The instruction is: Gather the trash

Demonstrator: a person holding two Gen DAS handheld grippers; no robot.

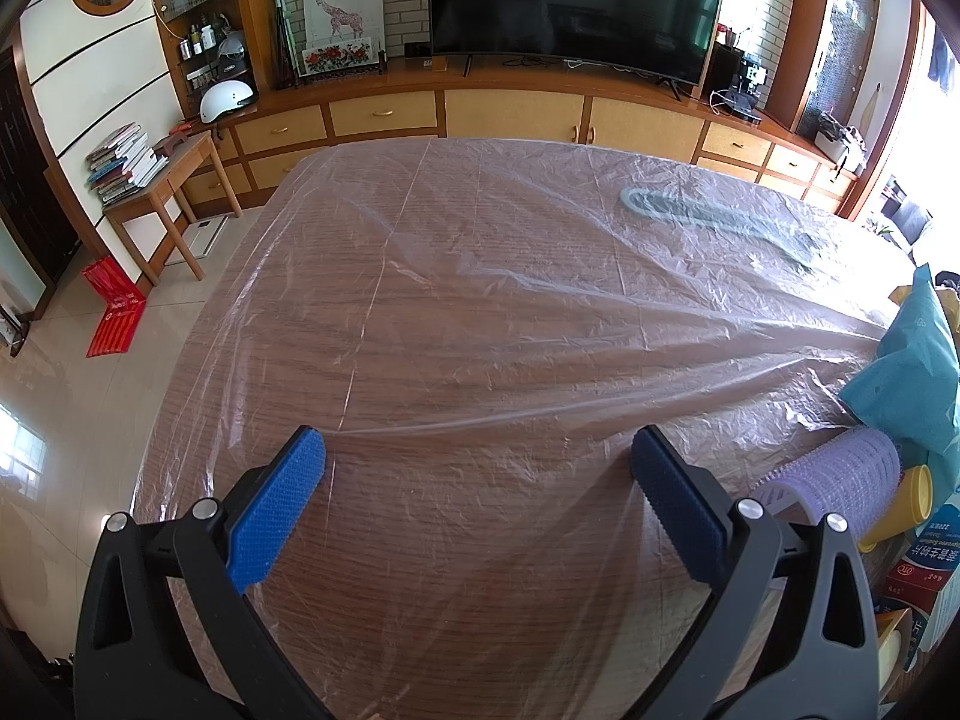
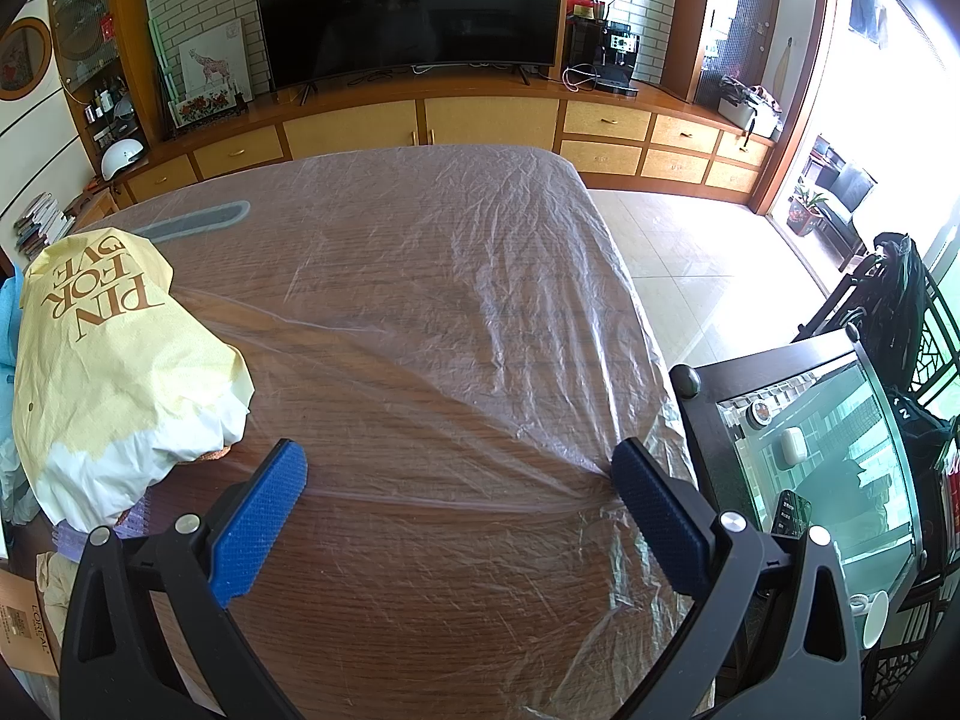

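Left gripper [image 1: 477,459] and right gripper [image 2: 459,471], lower frame: both spread wide, nothing held, above the film-covered tabletop [image 1: 450,300]. Trash sits apart: yellow paper bag [image 2: 114,360] at left, teal bag [image 1: 912,366] at right edge.

Ahead of both tongs, the middle of the counter [image 1: 456,324] is left free under a wrinkled clear plastic sheet [image 2: 456,276]. On the left tongs' right side, passage is blocked by a purple ribbed roll [image 1: 846,474], a teal bag [image 1: 912,360] and a yellow cup [image 1: 900,507]. The right tongs' left side is closed off by a yellow paper bag [image 2: 114,372]; just beside the counter's right edge, a dark glass-topped side table [image 2: 810,444] is found.
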